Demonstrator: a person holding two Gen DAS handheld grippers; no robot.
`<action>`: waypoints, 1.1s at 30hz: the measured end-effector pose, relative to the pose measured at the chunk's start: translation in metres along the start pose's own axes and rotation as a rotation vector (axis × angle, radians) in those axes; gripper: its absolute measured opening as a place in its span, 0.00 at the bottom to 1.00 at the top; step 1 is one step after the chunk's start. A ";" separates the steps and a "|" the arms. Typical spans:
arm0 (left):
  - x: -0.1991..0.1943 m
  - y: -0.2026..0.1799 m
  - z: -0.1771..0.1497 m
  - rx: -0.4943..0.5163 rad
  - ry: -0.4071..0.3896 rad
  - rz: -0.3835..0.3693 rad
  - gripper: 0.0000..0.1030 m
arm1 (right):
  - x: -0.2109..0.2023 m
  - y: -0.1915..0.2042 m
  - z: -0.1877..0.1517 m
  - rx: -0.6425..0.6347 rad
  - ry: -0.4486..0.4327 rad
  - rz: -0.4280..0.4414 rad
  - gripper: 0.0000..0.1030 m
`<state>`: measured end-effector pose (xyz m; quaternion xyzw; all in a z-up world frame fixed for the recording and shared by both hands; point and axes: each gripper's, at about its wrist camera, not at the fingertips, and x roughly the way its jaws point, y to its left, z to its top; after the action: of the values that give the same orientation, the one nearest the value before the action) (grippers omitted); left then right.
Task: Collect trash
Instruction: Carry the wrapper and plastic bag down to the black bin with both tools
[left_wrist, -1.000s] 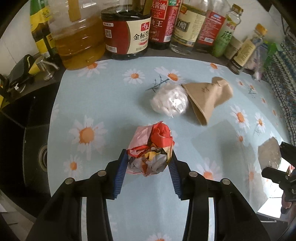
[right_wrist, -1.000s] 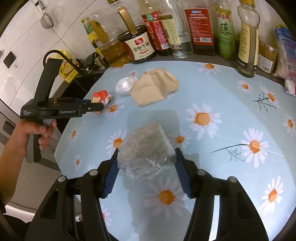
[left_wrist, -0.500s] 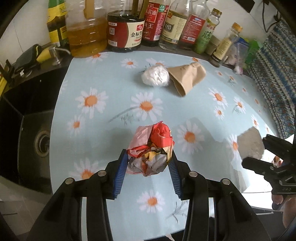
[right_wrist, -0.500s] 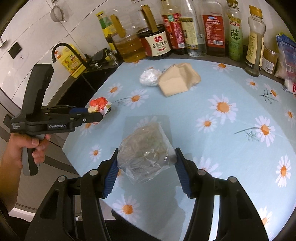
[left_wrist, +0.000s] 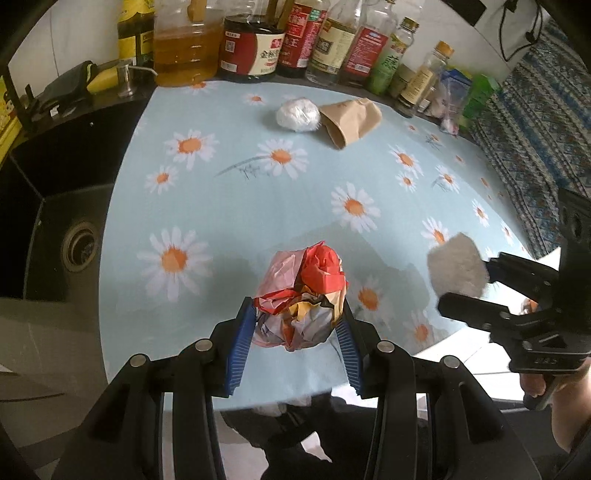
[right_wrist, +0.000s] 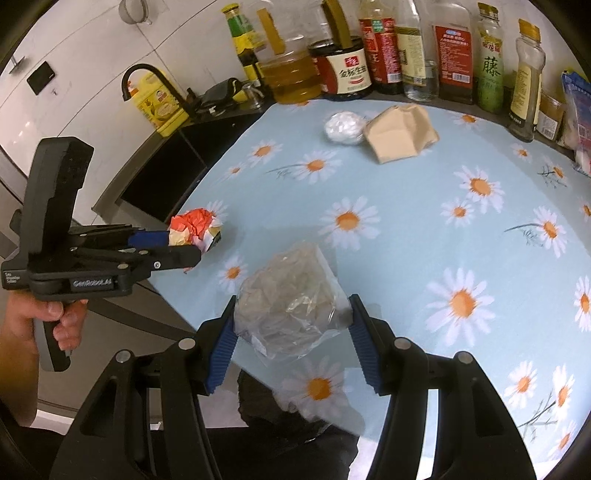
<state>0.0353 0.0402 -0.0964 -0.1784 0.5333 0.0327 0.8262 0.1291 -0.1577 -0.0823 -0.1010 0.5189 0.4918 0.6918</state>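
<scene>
My left gripper (left_wrist: 297, 325) is shut on a crumpled red, pink and yellow wrapper (left_wrist: 303, 295), held above the front edge of the daisy tablecloth (left_wrist: 229, 192). It also shows in the right wrist view (right_wrist: 194, 230). My right gripper (right_wrist: 291, 321) is shut on a crumpled clear plastic bag (right_wrist: 290, 306), also held above the table's front edge; the bag shows in the left wrist view (left_wrist: 458, 269). A white crumpled ball (left_wrist: 297, 115) and a brown paper bag (left_wrist: 351, 120) lie side by side at the far side of the table.
A row of oil, sauce and vinegar bottles (left_wrist: 258, 40) stands along the back wall. A dark sink (left_wrist: 55, 221) with a black tap (right_wrist: 155, 85) lies left of the table. A patterned cloth (left_wrist: 535, 110) is on the right. Something dark sits below the table's front edge (left_wrist: 295, 424).
Both grippers have pulled back toward the table's front edge and risen, each keeping its trash. The white ball and brown bag have stayed in place.
</scene>
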 end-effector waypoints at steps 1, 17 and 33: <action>-0.001 0.000 -0.003 0.000 0.003 -0.007 0.40 | 0.001 0.002 -0.002 0.001 0.002 0.002 0.56; -0.013 -0.001 -0.067 0.021 0.061 -0.092 0.41 | 0.017 0.052 -0.048 -0.018 0.072 0.007 0.56; 0.013 0.016 -0.127 -0.042 0.187 -0.122 0.41 | 0.056 0.066 -0.088 0.004 0.197 0.013 0.56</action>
<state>-0.0732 0.0114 -0.1583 -0.2300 0.5955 -0.0235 0.7694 0.0219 -0.1497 -0.1422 -0.1439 0.5860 0.4829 0.6345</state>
